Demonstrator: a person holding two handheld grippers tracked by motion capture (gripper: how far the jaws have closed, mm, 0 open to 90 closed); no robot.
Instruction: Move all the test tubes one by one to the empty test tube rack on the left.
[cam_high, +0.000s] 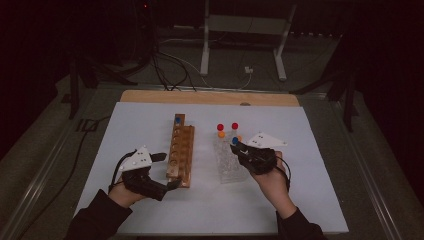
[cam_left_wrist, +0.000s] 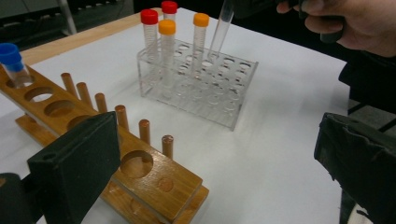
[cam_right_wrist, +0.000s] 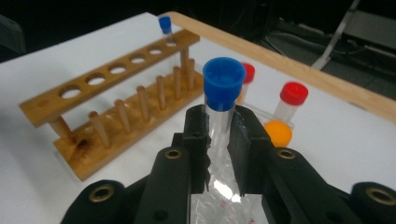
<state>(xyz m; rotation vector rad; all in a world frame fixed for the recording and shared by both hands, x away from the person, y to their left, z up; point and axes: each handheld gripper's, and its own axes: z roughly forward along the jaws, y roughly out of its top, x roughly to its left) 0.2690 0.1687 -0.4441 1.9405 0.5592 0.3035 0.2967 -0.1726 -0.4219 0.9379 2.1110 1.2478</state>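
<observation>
White matte sheet (cam_high: 150, 210) covers a wooden tabletop (cam_high: 210, 97), bare wood showing along the far edge. Landmark: wooden test-tube rack (cam_high: 181, 152), one, a flat board of round holes with a row of six round drying pegs along one side as seen in the left gripper view; it holds one clear tube with a blue cap (cam_left_wrist: 9, 53) in its far end hole. Right of the wooden rack, apart from it: one clear acrylic rack (cam_left_wrist: 201, 84), box-shaped, gridded holes, carrying four capped clear tubes, two red-capped (cam_left_wrist: 149, 17) and two orange-capped (cam_left_wrist: 201, 19). Right gripper (cam_right_wrist: 219, 135), on the acrylic-rack side of the wooden rack, has its jaws closed on a fifth clear tube with a blue cap (cam_right_wrist: 224, 81), lower end tilted into the acrylic rack. Left gripper (cam_left_wrist: 215, 154), at the near end of the wooden rack, jaws spread wide, one black pad just beside the rack's near corner, holding nothing.
</observation>
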